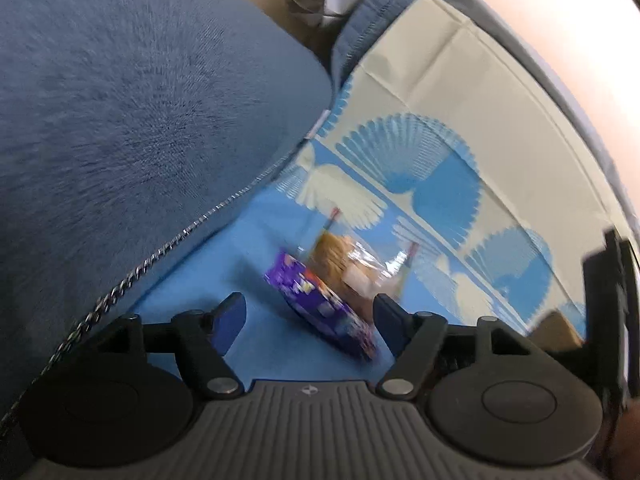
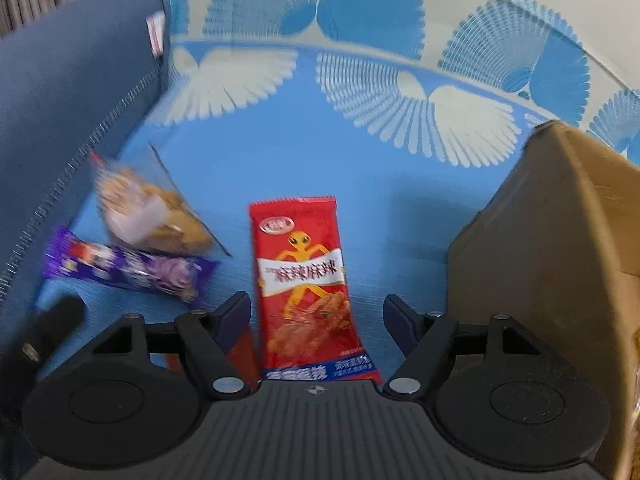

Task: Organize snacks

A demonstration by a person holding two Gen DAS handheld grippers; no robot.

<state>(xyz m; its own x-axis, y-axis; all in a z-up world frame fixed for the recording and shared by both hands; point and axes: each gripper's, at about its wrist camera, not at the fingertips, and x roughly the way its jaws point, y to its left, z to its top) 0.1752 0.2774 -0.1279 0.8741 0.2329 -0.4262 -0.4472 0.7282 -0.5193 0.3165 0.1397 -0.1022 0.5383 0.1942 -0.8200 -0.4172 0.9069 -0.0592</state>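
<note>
Over the blue sheet (image 2: 400, 208), my right gripper (image 2: 316, 312) tilted steeply down, jaws wide astride the red packet (image 2: 304, 280) at twelve o'clock, unpinched, my left gripper (image 1: 308, 316) spread and empty, purple bar (image 1: 320, 304) at one o'clock.

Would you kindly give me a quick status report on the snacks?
Both grippers, left and right, jaws open, empty. Red snack packet flat between right jaws. Purple bar and clear bag loose. Cardboard box close right.

Your left tongs (image 1: 308, 320) and right tongs (image 2: 316, 320) look alike: black linkage arms with silver pivot screws, dark blue pads, round black discs, and a ribbed grey body.
</note>
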